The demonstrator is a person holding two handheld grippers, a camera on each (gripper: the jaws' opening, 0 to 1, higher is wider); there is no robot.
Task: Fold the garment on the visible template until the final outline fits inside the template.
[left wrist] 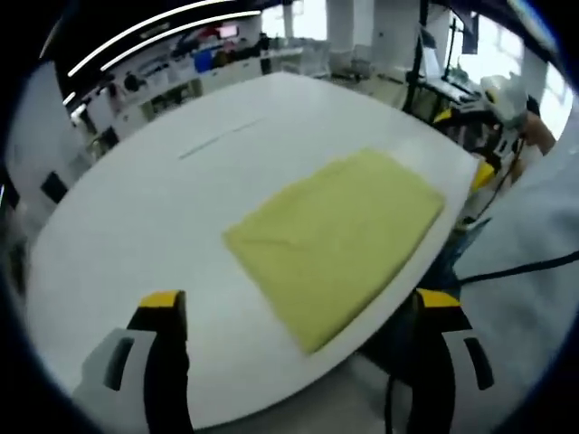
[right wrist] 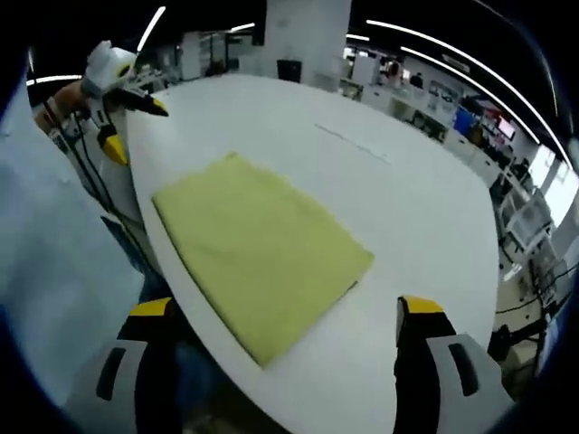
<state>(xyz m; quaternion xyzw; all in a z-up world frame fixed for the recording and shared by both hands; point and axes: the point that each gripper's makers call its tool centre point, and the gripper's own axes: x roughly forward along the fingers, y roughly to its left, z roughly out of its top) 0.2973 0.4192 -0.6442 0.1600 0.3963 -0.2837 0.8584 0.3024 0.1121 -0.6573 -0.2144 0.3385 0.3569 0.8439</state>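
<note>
The table comes first: big, white and smooth, spread out ahead of both grippers, so cloth is likely to slide on it with little drag. No template outline can be made out on it from either view.

Next the garment, a pale yellow cloth lying flat and already folded into a neat rectangle, right at the table's near edge. It's seen ahead of the left gripper and a bit to its right, and ahead of the right gripper and slightly to its left. It's judged to be light, soft and floppy, nothing fragile; a pinched edge would probably sag and drag the layers apart. If another fold is needed, the corners or the stacked edge nearest each gripper look like the best spots, with all layers pinched together.

Both grippers are held off the cloth with jaws spread wide and nothing between them. The left gripper is also seen in the right gripper view, far left near the table edge.
</note>
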